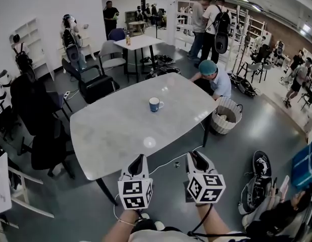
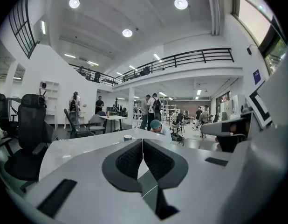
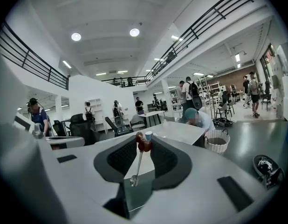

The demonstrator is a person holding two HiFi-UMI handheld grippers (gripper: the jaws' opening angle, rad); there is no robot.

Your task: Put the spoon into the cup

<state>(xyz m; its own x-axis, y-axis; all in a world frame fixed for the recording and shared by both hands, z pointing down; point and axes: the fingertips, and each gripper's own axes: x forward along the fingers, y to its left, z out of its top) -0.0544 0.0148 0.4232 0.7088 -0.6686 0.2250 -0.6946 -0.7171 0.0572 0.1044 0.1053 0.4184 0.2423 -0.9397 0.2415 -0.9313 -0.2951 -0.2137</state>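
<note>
Pinches the spoon by its reddish end in the right gripper, jaws part-closed, at the table edge, well apart from the blue cup. Keeps the left gripper closed, empty. Risks the spoon swivelling in so thin a pinch and tipping the cup.

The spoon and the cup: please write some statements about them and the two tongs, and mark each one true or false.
1. The right tongs hold the spoon. True.
2. The spoon already lies in the cup. False: it is between the right tongs, away from the cup.
3. The cup stands upright on the table. True.
4. The left tongs grip the cup. False: they are shut and empty.
</note>
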